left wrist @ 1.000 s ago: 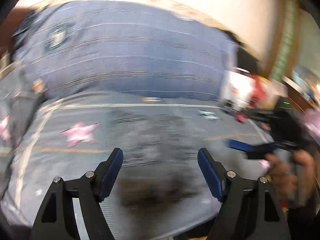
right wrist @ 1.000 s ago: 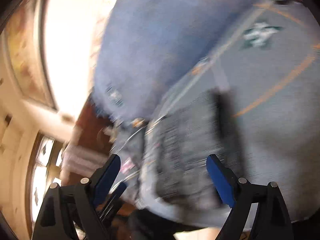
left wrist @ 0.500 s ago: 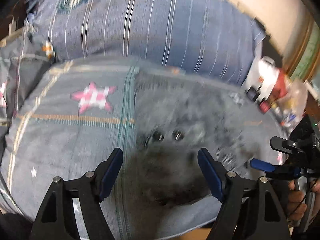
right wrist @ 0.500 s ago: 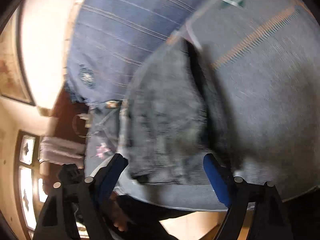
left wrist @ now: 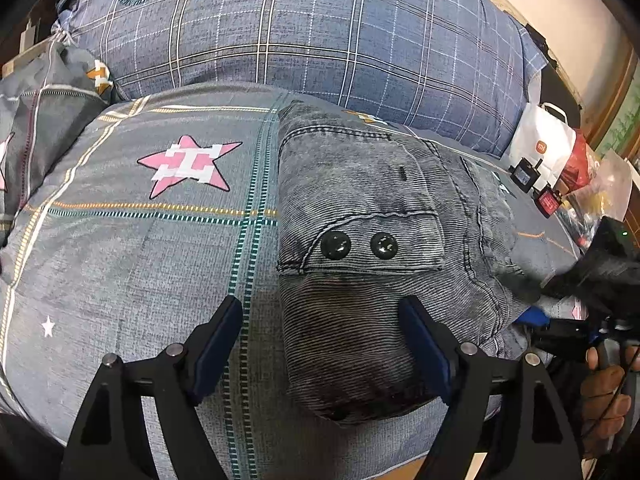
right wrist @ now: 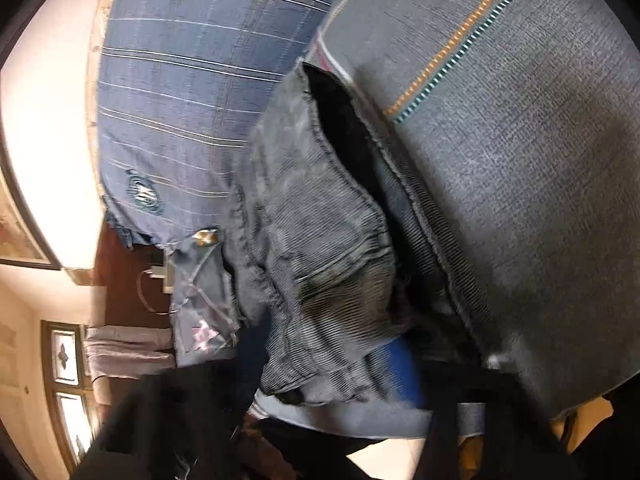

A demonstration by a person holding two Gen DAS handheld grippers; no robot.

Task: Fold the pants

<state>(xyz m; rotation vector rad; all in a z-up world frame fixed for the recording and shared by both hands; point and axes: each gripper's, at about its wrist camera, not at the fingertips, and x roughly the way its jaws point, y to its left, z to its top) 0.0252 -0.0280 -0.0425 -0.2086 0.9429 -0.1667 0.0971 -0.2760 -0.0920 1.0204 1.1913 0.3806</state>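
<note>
On the bed, near edge, the pants [left wrist: 360, 240] lie folded into a grey denim bundle on the grey star-print cover [left wrist: 140, 248], two black buttons [left wrist: 336, 245] facing up on a pocket flap. Behind them, far side, sits a blue plaid pillow [left wrist: 300, 28].

My left gripper [left wrist: 320, 344] hangs over the near end of the bundle with jaws spread wide. Its right finger [left wrist: 420, 344] sits just over the bundle's near right part; its left finger [left wrist: 218, 340] is over bare cover, left of the denim edge. So only part of the bundle's width lies between the jaws, and I can't see either pad pressing on cloth: released.

My right gripper [left wrist: 536, 318] comes in low at the bundle's right edge, held by a hand [left wrist: 604, 396]. Its jaws have just been closing, and in the right wrist view denim [right wrist: 320, 272] bunches up right over the blue pad [right wrist: 400, 368], a fold of cloth pinched between the fingers: grasping the pants. That view is blurred, so the exact layer caught I can't tell.

Far right, a white bag [left wrist: 544, 148] stands at the bed's edge.
</note>
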